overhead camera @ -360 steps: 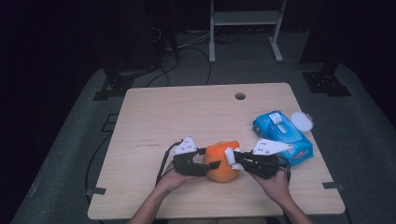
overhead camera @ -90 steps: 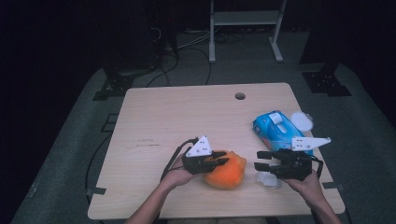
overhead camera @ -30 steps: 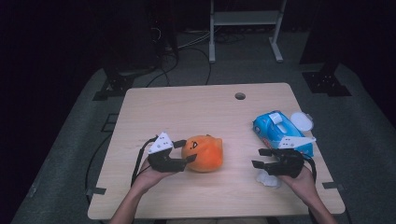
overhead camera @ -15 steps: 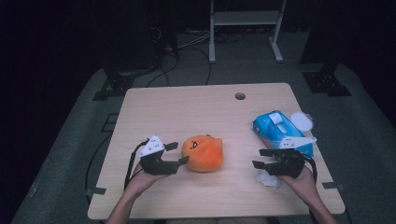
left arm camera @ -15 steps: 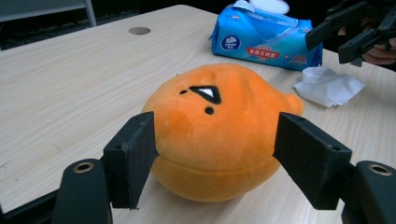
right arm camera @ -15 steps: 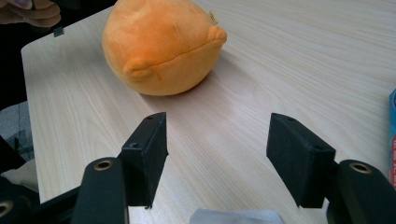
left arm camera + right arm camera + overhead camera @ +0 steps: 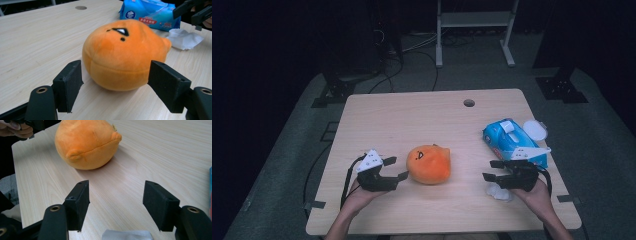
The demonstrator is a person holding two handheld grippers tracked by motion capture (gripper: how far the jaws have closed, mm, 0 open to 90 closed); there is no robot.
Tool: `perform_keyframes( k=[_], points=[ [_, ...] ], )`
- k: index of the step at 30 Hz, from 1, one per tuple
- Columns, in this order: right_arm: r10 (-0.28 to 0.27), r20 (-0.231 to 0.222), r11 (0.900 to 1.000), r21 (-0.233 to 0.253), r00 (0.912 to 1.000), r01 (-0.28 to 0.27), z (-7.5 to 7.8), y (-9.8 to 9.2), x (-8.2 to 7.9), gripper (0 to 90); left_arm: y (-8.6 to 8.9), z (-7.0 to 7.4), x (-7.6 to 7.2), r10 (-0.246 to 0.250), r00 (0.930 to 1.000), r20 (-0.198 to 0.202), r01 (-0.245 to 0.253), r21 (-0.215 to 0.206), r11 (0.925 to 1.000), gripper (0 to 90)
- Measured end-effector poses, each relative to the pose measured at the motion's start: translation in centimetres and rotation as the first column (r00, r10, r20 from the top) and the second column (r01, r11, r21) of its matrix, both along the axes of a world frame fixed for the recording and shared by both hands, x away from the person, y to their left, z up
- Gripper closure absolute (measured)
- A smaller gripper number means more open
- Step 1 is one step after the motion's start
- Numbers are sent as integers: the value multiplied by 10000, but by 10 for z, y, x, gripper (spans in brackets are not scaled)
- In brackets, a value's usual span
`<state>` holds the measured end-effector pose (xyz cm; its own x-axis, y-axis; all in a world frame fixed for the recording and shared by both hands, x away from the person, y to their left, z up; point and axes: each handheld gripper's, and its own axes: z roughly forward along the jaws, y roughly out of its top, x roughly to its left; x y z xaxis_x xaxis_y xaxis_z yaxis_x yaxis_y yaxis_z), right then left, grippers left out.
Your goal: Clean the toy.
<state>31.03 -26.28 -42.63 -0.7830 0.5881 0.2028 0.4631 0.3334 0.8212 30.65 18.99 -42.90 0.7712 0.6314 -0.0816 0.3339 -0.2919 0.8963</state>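
Note:
An orange plush ball with a small face (image 7: 428,164) lies on the wooden table (image 7: 412,120), free of both grippers. My left gripper (image 7: 398,168) sits just to its left, open, with the plush (image 7: 122,53) straight ahead beyond its spread jaws (image 7: 117,75). At the table's right, my right gripper (image 7: 488,170) is open and points left toward the plush (image 7: 86,143), which lies well beyond its jaws (image 7: 118,200). Nothing is held between either pair of jaws.
A blue pack of wet wipes (image 7: 513,142) lies at the right, with a round white lid (image 7: 536,131) behind it. A crumpled white tissue (image 7: 499,191) rests under the right gripper. A cable hole (image 7: 469,103) marks the table's far side.
Both grippers held the plush 12 s ago. The right one has since moved off to the right by the tissue. The left one carried the plush slightly left, released it and drew back.

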Motion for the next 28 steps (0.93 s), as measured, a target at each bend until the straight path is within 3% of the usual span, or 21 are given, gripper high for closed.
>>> perform_keyframes(
  k=[10,18,28],
  points=[
    [14,-45,10000,-48,10000,-14,-2,2,0,367,11,-8,-2,268,9995,-192,-266,109,9996,237],
    [-10,-67,10000,-38,10000,10,-4,1,-2,359,14,-23,-3,467,9981,-414,-441,604,9972,210],
    [-87,40,10000,-8,10000,87,-8,3,-6,344,13,-31,-1,385,9976,-570,-343,733,9967,171]
  ],
)
